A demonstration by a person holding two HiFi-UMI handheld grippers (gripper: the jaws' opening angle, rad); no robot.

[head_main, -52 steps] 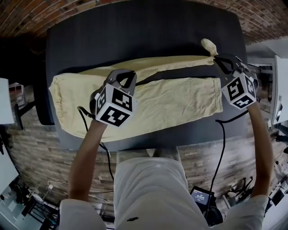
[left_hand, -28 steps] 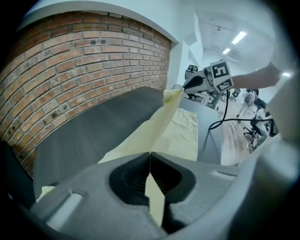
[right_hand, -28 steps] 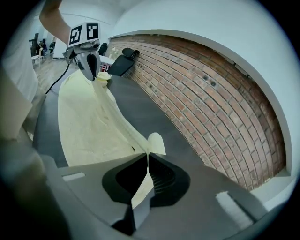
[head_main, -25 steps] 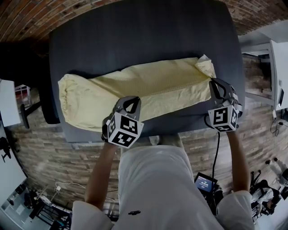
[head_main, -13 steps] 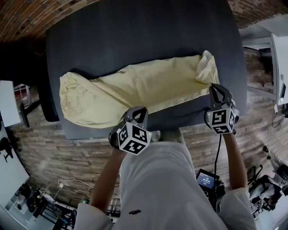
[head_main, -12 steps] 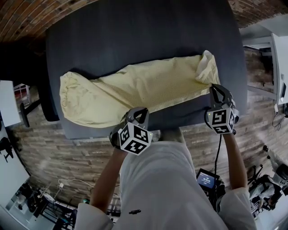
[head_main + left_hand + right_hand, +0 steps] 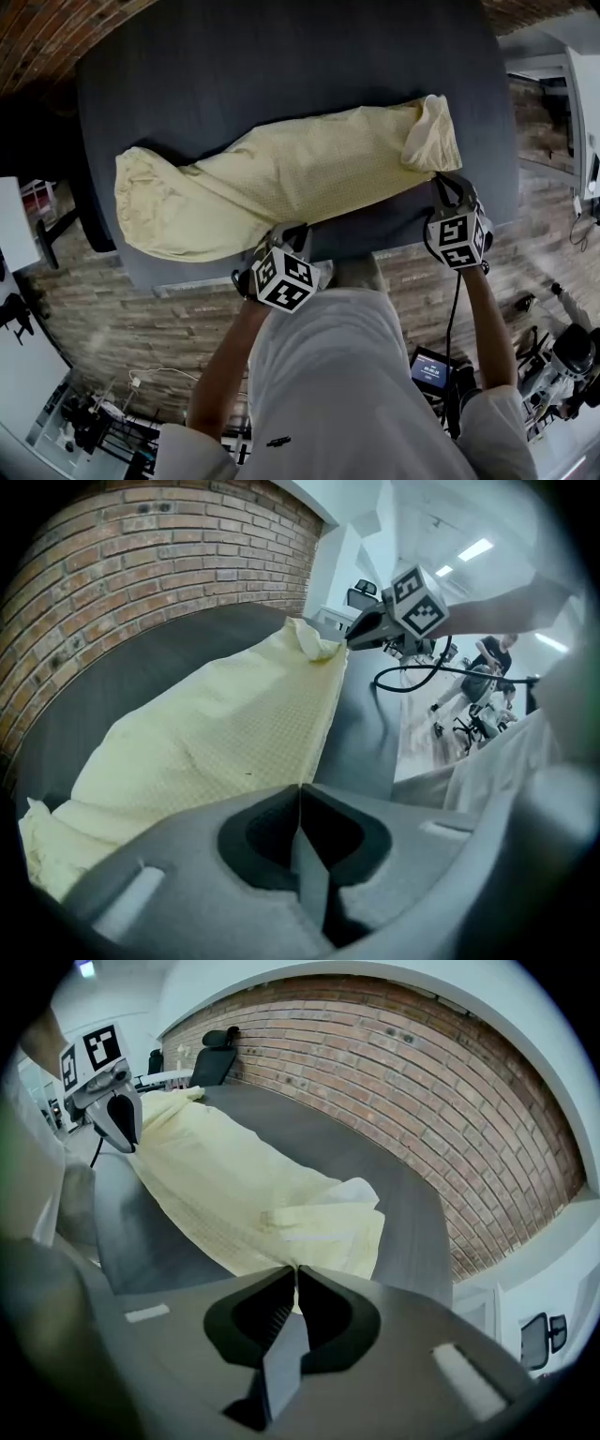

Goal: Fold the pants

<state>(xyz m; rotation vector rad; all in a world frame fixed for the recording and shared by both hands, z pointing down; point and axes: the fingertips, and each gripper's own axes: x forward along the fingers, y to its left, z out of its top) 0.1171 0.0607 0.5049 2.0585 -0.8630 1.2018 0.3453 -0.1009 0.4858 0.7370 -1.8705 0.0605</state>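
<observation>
Pale yellow pants point(image 7: 281, 173) lie folded lengthwise across the dark grey table point(image 7: 281, 56), waistband to the left and leg ends bunched up at the right. At the middle of their near edge, my left gripper point(image 7: 288, 231) is shut on the cloth. In the left gripper view the pants point(image 7: 216, 733) run right up to the closed tips of that gripper point(image 7: 300, 787). My right gripper point(image 7: 442, 180) is shut on the leg ends. In the right gripper view a strip of the pants point(image 7: 244, 1194) shows between its closed tips point(image 7: 295, 1271). Both grippers hang over the table's near edge.
A brick wall point(image 7: 422, 1082) stands behind the table. A black chair point(image 7: 216, 1049) is at the far left end. A white desk point(image 7: 586, 112) is off to the right. Cables trail from both grippers toward the floor, and stone-pattern flooring shows below the table's near edge.
The far leg has been laid over the near one. Both grippers have since drawn back and down to the table's near edge, and the leg ends have bunched up at the right.
</observation>
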